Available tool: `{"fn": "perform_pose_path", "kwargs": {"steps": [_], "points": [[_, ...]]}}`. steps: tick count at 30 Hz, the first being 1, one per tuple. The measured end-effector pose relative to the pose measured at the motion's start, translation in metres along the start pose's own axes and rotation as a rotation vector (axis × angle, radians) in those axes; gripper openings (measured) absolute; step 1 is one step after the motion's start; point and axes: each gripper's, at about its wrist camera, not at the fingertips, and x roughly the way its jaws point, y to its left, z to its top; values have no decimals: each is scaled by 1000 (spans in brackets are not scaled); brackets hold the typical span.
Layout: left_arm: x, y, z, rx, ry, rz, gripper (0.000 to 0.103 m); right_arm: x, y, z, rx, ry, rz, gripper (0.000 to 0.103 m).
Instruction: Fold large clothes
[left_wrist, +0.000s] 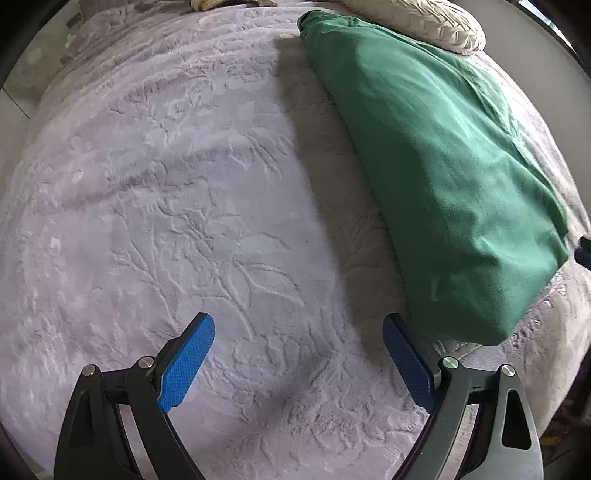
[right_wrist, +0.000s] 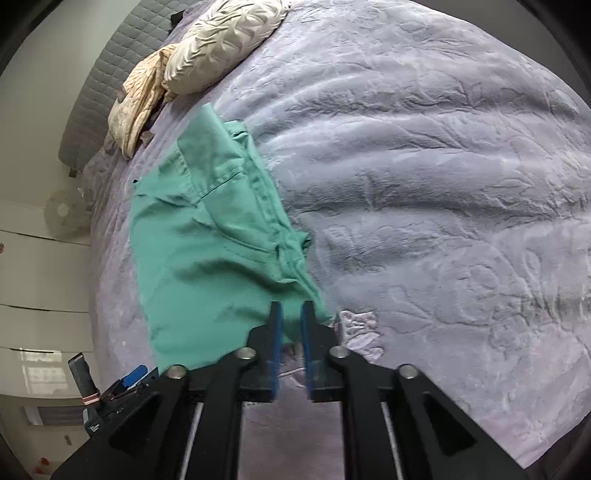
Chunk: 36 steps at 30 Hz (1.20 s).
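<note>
My left gripper (left_wrist: 299, 325) hangs wide open over the lavender bed cover (left_wrist: 155, 192), nothing between its blue pads (left_wrist: 186, 363). Green garment (left_wrist: 439, 177) lies folded on the bed, just right of it, near a cream pillow (left_wrist: 424, 22). My right gripper (right_wrist: 291, 314) has jaws slightly apart at the garment's near edge (right_wrist: 207, 258), pads not pressing cloth.
</note>
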Motion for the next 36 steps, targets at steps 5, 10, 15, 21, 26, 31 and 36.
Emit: {"fn": "perform_pose_path", "kwargs": {"steps": [5,10,15,21,26,31,36], "points": [[0,5,2,-74,33,-12,93,4,12,0,-27,-3,30,77],[0,17,10,-103,39,-5,103,7,18,0,-46,7,29,82],[4,14,23,-71,59,26,103,9,20,4,-63,3,19,100],[4,-3,39,-77,46,46,103,12,25,10,-97,6,19,103],[9,-12,56,-79,74,20,103,15,23,17,-106,36,22,103],[12,-21,69,-73,85,13,103,18,16,26,-81,69,29,103],[9,-22,80,-90,56,-61,103,22,10,37,-80,95,19,103]]}}
